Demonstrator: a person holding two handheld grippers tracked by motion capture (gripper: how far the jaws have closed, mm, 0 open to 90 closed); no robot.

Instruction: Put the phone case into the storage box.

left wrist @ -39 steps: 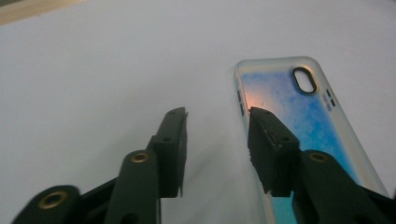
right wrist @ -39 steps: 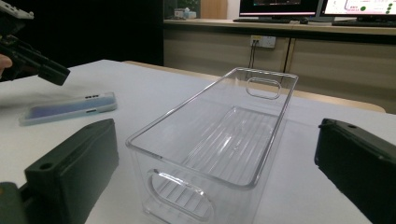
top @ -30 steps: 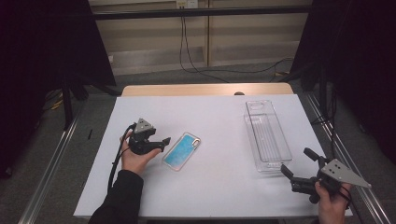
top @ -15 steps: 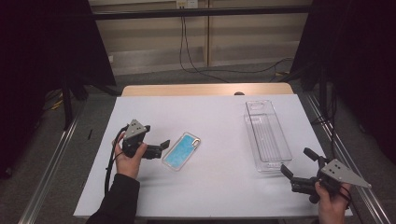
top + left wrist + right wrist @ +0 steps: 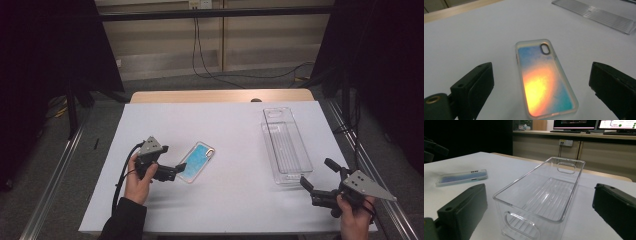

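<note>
The phone case [image 5: 197, 162] lies flat on the white tabletop [image 5: 235, 125], left of centre, back side up, showing a blue and orange iridescent panel inside a translucent rim. Its camera cut-out sits at the far end, pointing away from the person.

The left gripper [image 5: 172, 172] is held just beside the near left end of the phone case, tips aimed toward it. Its jaws have just been opening and now stand spread wide. In the left gripper view the phone case [image 5: 544, 77] lies on the tabletop ahead of and between the two jaws, with neither pad touching it.

The right gripper [image 5: 320, 177] is held at the near right corner of the tabletop, well apart from the phone case. Its jaws are spread, with nothing pinched. It points at the clear plastic bin [image 5: 286, 145], which stands upright on the right side of the tabletop. In the right gripper view the clear plastic bin [image 5: 541, 200] shows a handle slot in each end wall.
</note>
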